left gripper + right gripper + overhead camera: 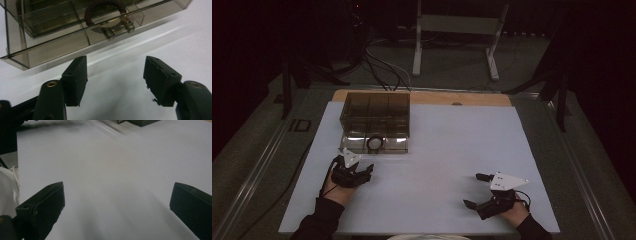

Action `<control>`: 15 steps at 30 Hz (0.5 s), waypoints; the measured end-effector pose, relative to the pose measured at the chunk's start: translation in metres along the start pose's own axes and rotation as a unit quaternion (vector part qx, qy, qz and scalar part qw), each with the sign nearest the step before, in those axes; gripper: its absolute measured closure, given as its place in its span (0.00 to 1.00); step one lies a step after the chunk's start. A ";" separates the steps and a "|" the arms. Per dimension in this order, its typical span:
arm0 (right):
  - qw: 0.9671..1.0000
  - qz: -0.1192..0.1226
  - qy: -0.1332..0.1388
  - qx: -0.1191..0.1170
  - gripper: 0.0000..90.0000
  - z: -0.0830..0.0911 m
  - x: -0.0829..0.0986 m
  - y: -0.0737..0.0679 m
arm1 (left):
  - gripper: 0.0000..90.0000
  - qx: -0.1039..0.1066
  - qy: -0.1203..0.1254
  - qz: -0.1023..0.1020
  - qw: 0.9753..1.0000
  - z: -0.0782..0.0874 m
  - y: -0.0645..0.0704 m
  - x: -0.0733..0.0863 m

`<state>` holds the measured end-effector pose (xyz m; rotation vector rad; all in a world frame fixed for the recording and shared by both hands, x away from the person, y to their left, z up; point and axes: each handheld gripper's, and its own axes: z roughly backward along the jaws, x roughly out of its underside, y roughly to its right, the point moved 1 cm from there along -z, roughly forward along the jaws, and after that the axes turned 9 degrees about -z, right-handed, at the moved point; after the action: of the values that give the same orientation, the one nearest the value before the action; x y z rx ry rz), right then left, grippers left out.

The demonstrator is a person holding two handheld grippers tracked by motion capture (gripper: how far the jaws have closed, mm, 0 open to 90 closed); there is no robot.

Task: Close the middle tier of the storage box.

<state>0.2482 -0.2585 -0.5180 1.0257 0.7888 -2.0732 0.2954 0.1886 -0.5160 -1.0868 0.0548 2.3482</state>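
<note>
A white sheet covers a wooden table in a dark room, with cables and a grey metal stand on the floor behind. The left gripper, jaws spread, sits just in front of a smoky clear plastic organizer box holding a dark braided ring. The right gripper, jaws wide apart, rests over bare sheet, well apart from the box.

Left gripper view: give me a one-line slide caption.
Open left gripper faces a smoky clear box on the white table, a braided ring inside behind its latch.
</note>
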 end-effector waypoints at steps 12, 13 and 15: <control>1.000 0.002 -0.001 0.001 0.00 0.000 0.000 0.000 | 0.76 -0.017 0.004 -0.008 1.000 0.001 -0.001 0.000; 1.000 0.002 -0.001 0.001 0.00 0.000 0.000 0.000 | 0.78 -0.017 0.004 -0.008 1.000 0.001 -0.001 0.000; 1.000 0.002 -0.002 0.000 0.00 0.000 0.000 0.000 | 0.83 -0.017 0.006 -0.007 1.000 0.002 -0.002 0.001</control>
<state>0.2480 -0.2580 -0.5183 1.0229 0.7839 -2.0710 0.2952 0.1912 -0.5150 -1.1142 0.0114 2.3389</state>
